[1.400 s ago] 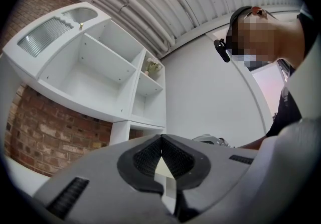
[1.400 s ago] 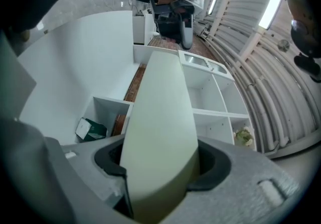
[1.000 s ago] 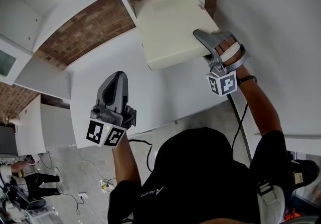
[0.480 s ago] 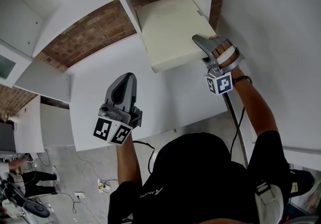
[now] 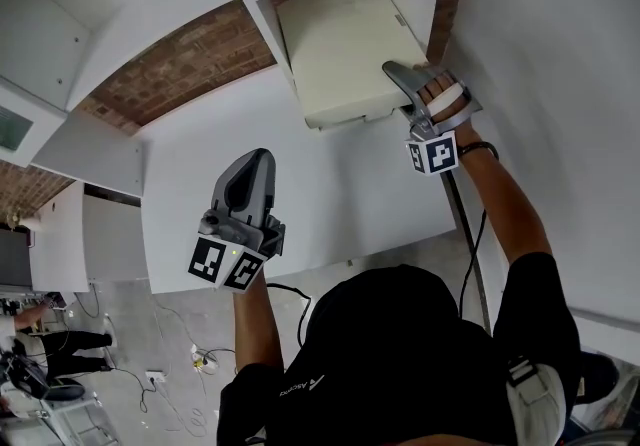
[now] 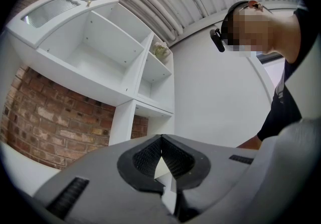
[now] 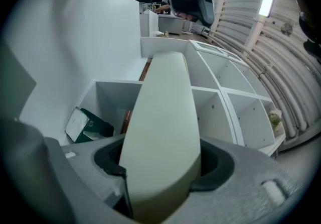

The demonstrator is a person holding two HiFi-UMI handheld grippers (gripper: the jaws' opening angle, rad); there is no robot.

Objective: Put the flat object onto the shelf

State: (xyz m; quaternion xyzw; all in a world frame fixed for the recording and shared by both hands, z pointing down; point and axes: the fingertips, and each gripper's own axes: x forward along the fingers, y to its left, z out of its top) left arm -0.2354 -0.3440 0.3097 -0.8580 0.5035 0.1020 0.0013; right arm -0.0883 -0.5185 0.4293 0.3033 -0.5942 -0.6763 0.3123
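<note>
At the white shelf [image 5: 262,29], flat cream board [image 5: 340,44] partly in, gripped by right claw [image 5: 400,82]. Left claw [image 5: 250,172] clenched, empty. Next: push deeper, release.

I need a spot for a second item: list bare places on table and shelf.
Bare: the table between the left gripper and the flat object; the shelf cells right of that object in the right gripper view. Crowded: the cell that object half fills, right gripper on it; the cell holding the green box.
</note>
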